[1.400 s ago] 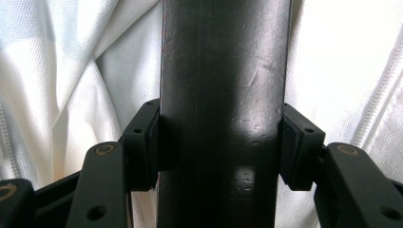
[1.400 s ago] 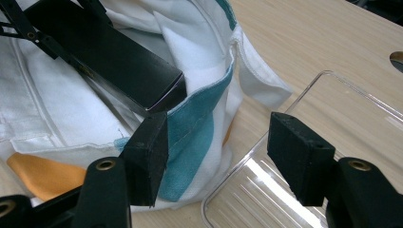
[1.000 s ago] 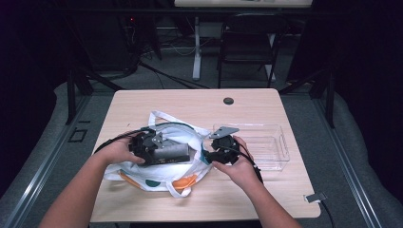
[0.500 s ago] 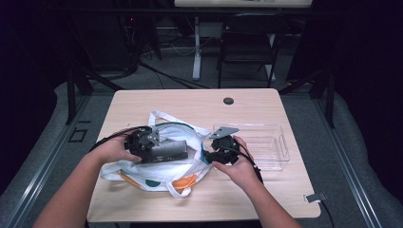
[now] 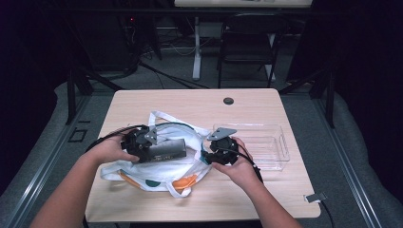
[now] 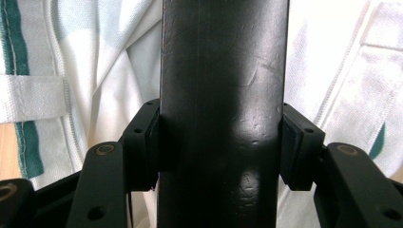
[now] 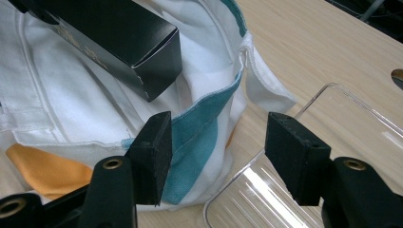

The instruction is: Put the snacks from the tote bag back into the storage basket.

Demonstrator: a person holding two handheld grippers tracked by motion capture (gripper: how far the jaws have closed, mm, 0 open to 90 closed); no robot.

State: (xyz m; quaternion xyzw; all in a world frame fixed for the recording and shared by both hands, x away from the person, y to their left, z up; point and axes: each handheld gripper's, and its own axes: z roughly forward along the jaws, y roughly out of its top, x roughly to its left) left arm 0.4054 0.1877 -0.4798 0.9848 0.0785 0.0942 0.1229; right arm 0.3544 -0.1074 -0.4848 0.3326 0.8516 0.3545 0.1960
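Clear plastic tray (image 5: pixel 271 145) beside white cloth bag (image 5: pixel 157 168), black box (image 5: pixel 166 149) over it.

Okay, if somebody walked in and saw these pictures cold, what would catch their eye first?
Probably the long black box clamped between the left gripper's fingers, held over the white tote bag with teal and orange patches in the middle of the table. Next, the right gripper with its fingers apart at the bag's teal edge, beside the clear plastic tray.
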